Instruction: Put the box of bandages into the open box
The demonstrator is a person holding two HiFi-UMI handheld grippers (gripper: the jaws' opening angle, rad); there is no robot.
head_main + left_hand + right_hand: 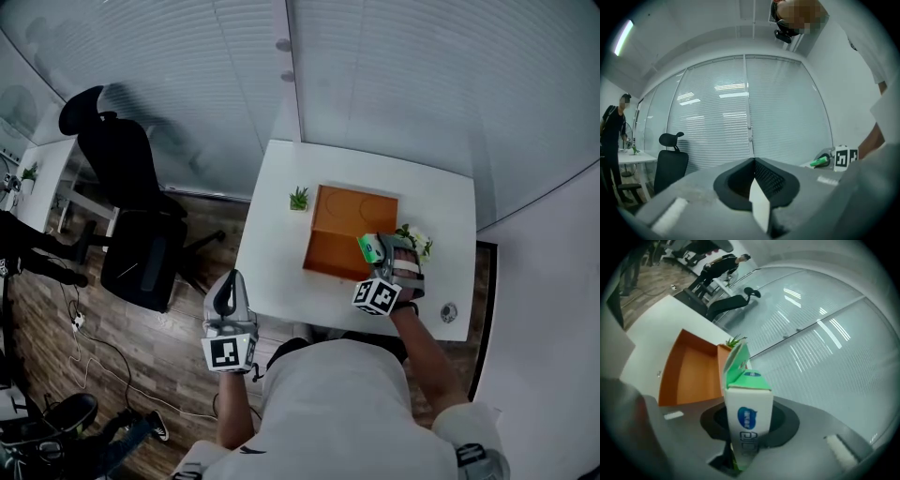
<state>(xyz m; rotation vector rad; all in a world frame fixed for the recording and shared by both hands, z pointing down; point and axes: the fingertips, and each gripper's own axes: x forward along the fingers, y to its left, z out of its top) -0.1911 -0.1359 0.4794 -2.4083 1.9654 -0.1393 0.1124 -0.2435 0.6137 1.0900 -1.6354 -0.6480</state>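
Note:
The box of bandages (pixel 748 401), white with a green top flap and a blue logo, stands upright between the jaws of my right gripper (pixel 746 434), which is shut on it. In the head view that gripper (pixel 382 259) holds the box (pixel 367 247) over the near right edge of the open orange box (pixel 342 234) on the white table (pixel 441 206). The orange box's inside (pixel 691 376) shows nothing in it. My left gripper (pixel 227 289) hangs off the table's left front corner, above the floor. Its jaws (pixel 753 185) are shut with nothing in them.
A small green plant (pixel 299 199) stands by the orange box's far left corner, and another plant (pixel 415 240) sits to the right of my right gripper. A small round object (pixel 449 312) lies near the table's front right. A black office chair (pixel 131 206) stands to the left.

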